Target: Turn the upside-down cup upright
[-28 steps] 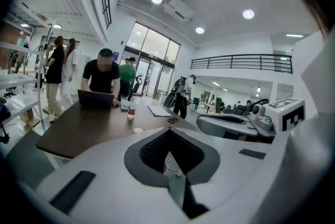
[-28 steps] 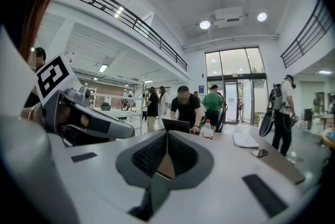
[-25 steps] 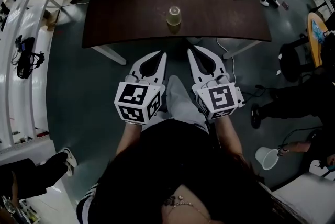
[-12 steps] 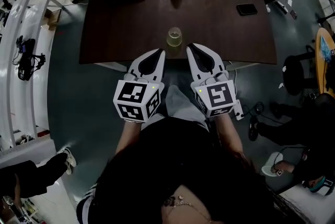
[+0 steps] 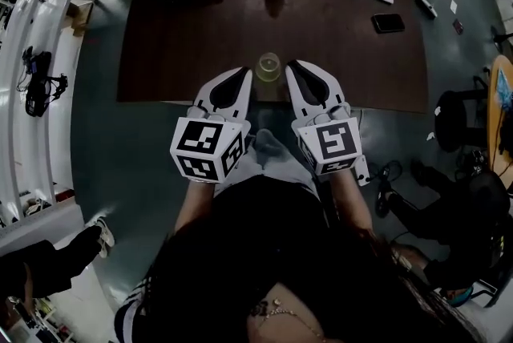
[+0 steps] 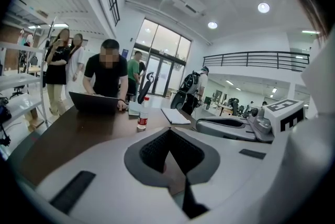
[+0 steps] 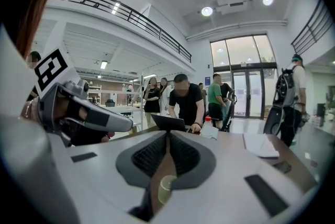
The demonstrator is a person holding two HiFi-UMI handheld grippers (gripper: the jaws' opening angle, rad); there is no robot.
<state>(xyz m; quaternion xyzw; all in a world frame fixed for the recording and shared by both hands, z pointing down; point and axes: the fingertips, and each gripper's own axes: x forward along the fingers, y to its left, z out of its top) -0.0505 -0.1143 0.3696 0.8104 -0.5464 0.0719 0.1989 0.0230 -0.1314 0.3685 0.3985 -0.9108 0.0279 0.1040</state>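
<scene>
On dark glossy table (image 5: 176,29), cup (image 5: 268,66): round, translucent, yellowish.
Left gripper (image 5: 242,74): smooth, white, tapered; jaws together, empty.
Right gripper (image 5: 295,66): alike; jaws together, empty.

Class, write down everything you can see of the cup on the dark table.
The cup is translucent and yellowish-green, seemingly plastic, with a round pale top face. It stands untilted and alone near the near edge of the dark brown table. Whether its mouth faces down cannot be made out. Nothing but the table appears to touch it.
</scene>
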